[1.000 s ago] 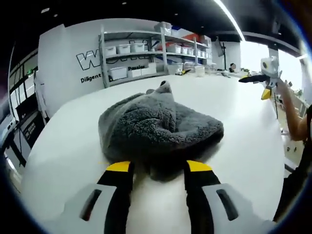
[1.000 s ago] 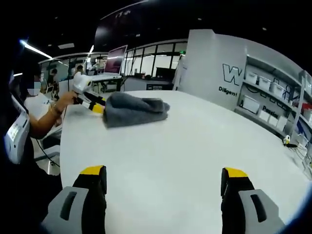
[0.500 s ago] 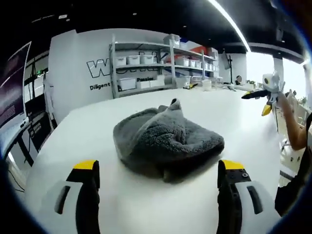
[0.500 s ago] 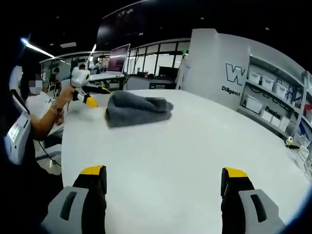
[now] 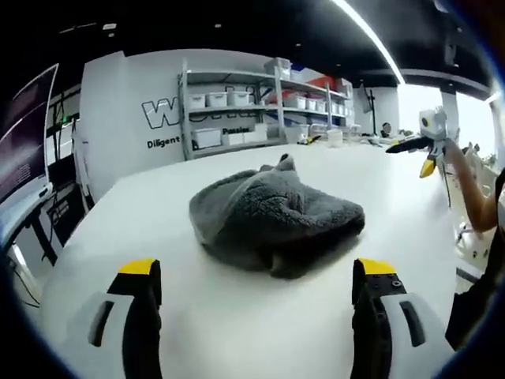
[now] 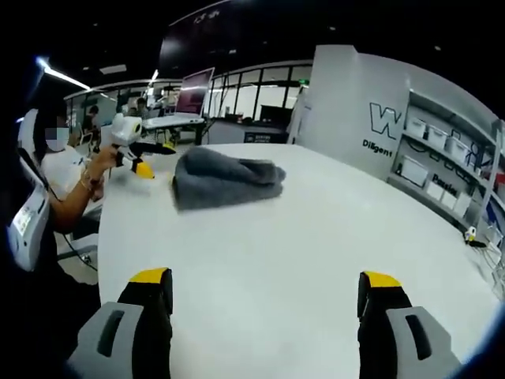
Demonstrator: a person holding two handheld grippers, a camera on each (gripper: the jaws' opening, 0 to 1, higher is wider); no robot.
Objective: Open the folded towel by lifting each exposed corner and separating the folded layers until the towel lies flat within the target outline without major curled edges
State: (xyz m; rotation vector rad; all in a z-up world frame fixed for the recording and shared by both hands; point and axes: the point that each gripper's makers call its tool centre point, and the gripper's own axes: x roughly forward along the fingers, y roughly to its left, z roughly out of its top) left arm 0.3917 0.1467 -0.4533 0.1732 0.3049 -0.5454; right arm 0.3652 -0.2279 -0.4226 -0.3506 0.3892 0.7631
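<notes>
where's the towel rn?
The grey towel lies bunched on the white table, just ahead of the open left gripper; in the right gripper view it sits far off, upper left.

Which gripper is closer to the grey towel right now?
Left. The left gripper faces the folded grey towel from just short of its near edge, jaws wide open. The right gripper sits far across the white table, also open.

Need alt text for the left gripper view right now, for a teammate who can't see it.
A folded grey towel lies bunched on a white table, just ahead of the open left gripper, whose jaws touch nothing. The right gripper hovers at the table's far right; shelving with bins stands behind.
</notes>
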